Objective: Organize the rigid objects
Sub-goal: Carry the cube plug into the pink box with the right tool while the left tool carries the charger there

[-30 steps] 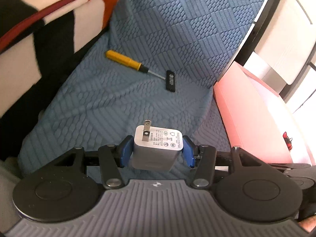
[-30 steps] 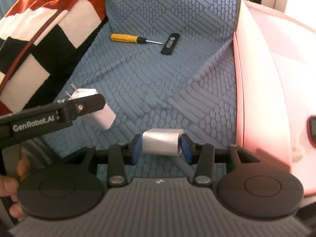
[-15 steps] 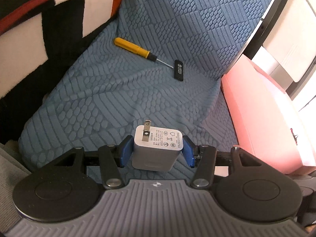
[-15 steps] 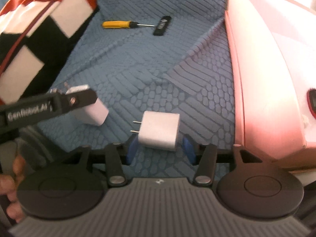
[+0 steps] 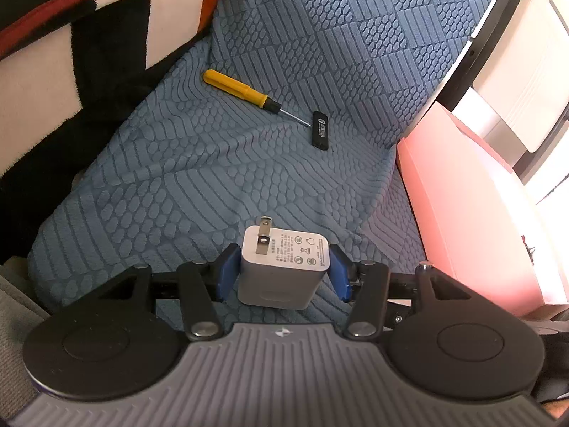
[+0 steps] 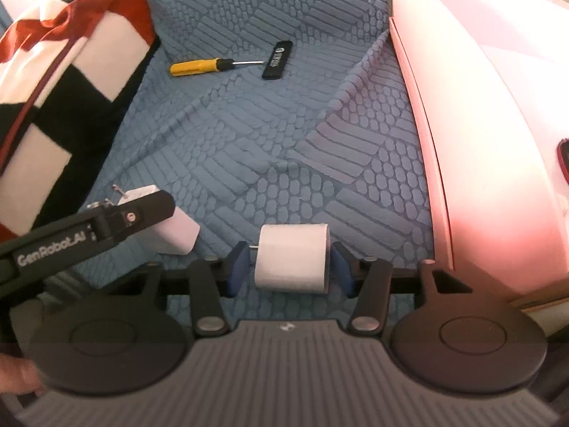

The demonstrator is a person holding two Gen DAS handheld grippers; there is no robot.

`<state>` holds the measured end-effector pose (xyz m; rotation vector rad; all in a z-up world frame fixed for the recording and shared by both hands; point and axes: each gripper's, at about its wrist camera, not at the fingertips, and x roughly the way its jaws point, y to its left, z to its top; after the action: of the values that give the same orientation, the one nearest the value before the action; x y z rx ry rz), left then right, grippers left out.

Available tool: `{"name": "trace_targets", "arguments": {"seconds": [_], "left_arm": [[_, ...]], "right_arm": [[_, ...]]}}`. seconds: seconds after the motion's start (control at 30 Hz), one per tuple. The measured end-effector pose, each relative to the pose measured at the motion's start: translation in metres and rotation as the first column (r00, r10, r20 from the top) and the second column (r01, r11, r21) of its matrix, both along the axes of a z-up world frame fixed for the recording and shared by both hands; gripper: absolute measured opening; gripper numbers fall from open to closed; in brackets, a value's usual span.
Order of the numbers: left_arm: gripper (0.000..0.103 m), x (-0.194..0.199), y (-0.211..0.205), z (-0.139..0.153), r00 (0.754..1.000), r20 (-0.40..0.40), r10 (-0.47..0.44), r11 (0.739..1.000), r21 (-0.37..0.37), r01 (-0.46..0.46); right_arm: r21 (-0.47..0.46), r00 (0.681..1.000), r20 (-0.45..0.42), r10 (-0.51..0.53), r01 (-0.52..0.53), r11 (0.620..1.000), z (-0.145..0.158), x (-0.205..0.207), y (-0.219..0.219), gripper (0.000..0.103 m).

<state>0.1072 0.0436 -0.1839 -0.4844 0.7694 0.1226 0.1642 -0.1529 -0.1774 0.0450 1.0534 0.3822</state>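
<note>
While blue textured fabric spreads wide, pink box flanks it.

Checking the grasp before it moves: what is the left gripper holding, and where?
A white charger, pinched across its side faces between the left gripper's blue pads, prongs pointing away.

Home setting, likely a bedroom or living room. Soft blue quilted cover over a cushioned surface, striped fleece blanket bunched beside it. Pink storage box alongside.
</note>
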Motion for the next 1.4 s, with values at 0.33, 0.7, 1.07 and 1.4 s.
{"name": "trace_targets", "arguments": {"seconds": [0.33,0.7,1.07,1.4], "left_arm": [[0.059,0.007,-0.001,0.002,1.0,0.008,-0.008,1.0,-0.001,0.008],[0.059,0.006,-0.001,0.013,1.0,0.018,-0.013,1.0,0.015,0.013],[0.059,0.003,-0.004,0.065,0.997,0.063,-0.038,0.999,-0.022,0.039],[0.059,0.004,-0.012,0.118,0.99,0.119,-0.075,0.995,-0.053,0.082]], "right_arm": [[-0.045,1.0,0.025,0.002,-0.001,0.999,0.006,0.003,0.002,0.047],[-0.068,0.999,0.052,0.003,0.0,0.998,0.02,-0.008,-0.001,0.047],[0.006,0.997,0.083,0.003,-0.003,1.0,0.079,-0.007,-0.017,0.047],[0.046,0.987,0.16,-0.002,-0.005,0.999,0.135,-0.004,-0.029,0.047]]}}
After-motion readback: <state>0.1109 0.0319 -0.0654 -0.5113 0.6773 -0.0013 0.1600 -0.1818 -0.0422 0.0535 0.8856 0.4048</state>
